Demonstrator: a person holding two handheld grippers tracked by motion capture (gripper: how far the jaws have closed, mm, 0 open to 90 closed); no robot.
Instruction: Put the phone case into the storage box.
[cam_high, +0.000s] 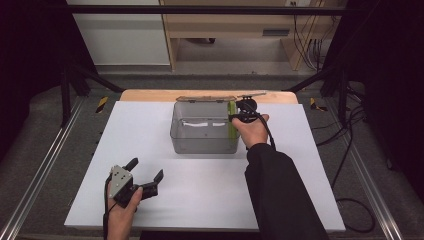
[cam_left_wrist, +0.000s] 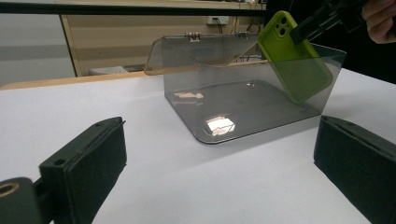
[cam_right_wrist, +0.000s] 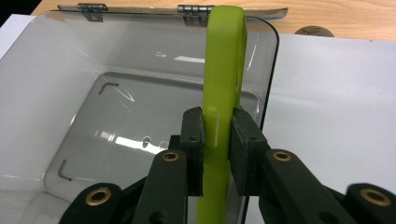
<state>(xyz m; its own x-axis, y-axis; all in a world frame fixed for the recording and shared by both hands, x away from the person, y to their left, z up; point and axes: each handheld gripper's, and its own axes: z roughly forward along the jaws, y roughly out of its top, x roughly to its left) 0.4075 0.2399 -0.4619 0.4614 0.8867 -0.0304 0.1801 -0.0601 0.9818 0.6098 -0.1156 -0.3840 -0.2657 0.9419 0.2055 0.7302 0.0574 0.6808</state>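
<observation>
Right gripper (cam_right_wrist: 217, 149) is clamped on the green phone case (cam_right_wrist: 223, 70), holding it edge-up just inside the right wall of the clear box (cam_high: 200, 145), lid flipped back. Left gripper (cam_high: 145, 175) sits wide open on bare table (cam_high: 210, 200), well apart from it.

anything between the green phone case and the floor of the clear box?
Nothing visible. The right gripper holds the green phone case on edge over the clear box; its lid is swung back and the floor looks bare.
</observation>
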